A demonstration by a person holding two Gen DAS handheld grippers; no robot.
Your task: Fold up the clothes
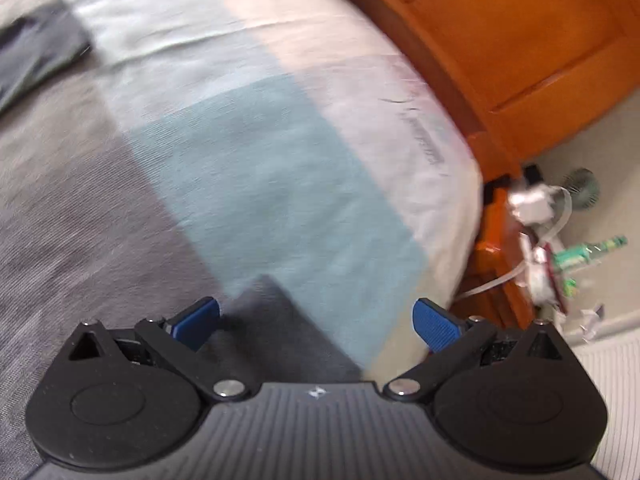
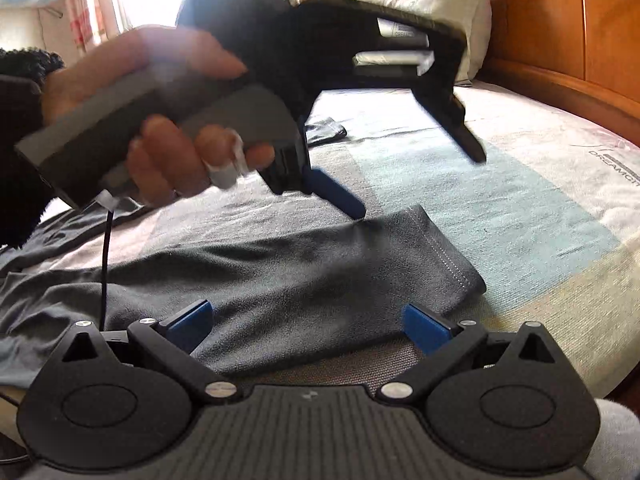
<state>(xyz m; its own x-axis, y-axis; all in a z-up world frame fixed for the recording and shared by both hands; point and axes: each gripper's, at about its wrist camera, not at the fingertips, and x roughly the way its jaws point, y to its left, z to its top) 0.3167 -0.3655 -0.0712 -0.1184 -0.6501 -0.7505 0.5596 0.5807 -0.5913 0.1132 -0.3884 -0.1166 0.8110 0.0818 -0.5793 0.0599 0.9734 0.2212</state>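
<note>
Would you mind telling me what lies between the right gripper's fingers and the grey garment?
Nothing: in the right wrist view, the open right gripper sits directly over the garment, with no other object between.

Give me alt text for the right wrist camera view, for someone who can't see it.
The right gripper, jaws open, hovers low over a dark grey garment spread on a bed's colour-block cover. Ahead, a hand holds the left gripper, also open, above the garment's hemmed end. A pillow and wooden headboard sit behind.
</note>
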